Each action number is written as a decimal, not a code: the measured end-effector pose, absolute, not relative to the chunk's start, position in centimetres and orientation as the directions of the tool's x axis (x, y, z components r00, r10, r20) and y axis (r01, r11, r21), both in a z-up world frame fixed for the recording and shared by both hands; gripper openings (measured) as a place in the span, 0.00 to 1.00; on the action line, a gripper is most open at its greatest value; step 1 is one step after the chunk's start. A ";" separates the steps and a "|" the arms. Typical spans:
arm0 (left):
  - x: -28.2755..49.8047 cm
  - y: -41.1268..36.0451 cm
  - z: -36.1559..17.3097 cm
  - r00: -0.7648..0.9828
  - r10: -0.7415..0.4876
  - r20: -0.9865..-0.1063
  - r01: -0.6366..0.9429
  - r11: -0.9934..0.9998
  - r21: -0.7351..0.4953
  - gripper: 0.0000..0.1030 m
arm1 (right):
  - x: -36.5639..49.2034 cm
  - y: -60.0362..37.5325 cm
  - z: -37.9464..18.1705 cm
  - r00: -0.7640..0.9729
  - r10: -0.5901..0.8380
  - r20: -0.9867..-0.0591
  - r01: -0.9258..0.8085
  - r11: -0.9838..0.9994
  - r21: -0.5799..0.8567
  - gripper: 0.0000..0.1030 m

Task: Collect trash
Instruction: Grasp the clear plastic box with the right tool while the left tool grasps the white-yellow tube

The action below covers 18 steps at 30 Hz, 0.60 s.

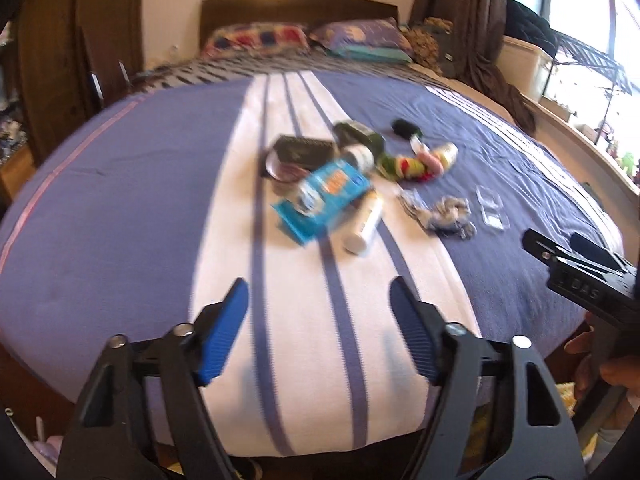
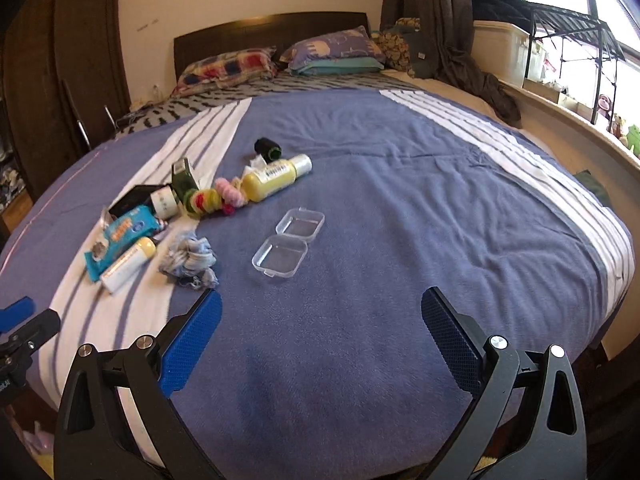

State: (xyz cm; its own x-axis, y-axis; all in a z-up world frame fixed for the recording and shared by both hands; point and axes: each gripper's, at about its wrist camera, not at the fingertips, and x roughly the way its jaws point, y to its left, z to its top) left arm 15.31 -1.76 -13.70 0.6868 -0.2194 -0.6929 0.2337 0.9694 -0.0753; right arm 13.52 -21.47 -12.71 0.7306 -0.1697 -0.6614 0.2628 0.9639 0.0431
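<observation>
A pile of items lies on the blue-and-white blanket (image 2: 400, 200): a blue snack wrapper (image 1: 322, 196) (image 2: 120, 238), a white tube (image 1: 365, 222) (image 2: 128, 264), a crumpled grey-blue wad (image 1: 450, 216) (image 2: 190, 258), an open clear plastic case (image 2: 288, 242) (image 1: 491, 208), a yellow bottle (image 2: 276, 178), coloured hair ties (image 2: 214, 198) and a black cap (image 2: 267, 148). My left gripper (image 1: 318, 308) is open and empty above the white stripe, short of the pile. My right gripper (image 2: 320, 320) is open and empty, short of the clear case.
Pillows (image 2: 332, 50) and a dark headboard (image 2: 272, 30) are at the far end of the bed. A window sill with a metal rack (image 2: 568, 40) and a white bin runs along the right. A dark wardrobe (image 2: 60, 60) stands at the left.
</observation>
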 end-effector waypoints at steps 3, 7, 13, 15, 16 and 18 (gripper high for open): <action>16.8 -2.6 -15.2 0.649 -0.255 -0.717 0.268 0.959 -0.098 0.44 | 14.4 -21.1 -13.6 0.726 -0.150 -0.671 0.242 0.969 0.046 0.91; 18.4 -4.0 -16.2 0.623 -0.295 -0.725 0.315 0.942 -0.114 0.34 | 15.8 -21.2 -14.5 0.716 -0.098 -0.691 0.218 0.972 0.087 0.74; 20.6 -5.1 -16.6 0.612 -0.309 -0.728 0.332 0.936 -0.118 0.34 | 17.9 -21.2 -14.9 0.717 -0.100 -0.690 0.219 0.972 0.088 0.68; 21.3 -5.3 -16.6 0.609 -0.318 -0.727 0.340 0.932 -0.123 0.34 | 18.6 -21.3 -15.0 0.716 -0.106 -0.690 0.225 0.971 0.085 0.68; 21.6 -5.5 -16.7 0.607 -0.320 -0.727 0.342 0.931 -0.125 0.34 | 19.0 -21.4 -15.1 0.717 -0.109 -0.688 0.228 0.970 0.084 0.66; 22.3 -5.7 -16.8 0.606 -0.330 -0.724 0.348 0.928 -0.132 0.33 | 19.6 -21.6 -15.1 0.718 -0.118 -0.687 0.235 0.969 0.080 0.62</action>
State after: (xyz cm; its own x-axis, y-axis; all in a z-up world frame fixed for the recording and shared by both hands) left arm 22.31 -5.73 -16.78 0.6056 -0.3302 -0.7240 0.3481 0.9281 -0.1322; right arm 19.55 -21.63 -15.12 0.7175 -0.1176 -0.6865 0.2353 0.9686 0.0800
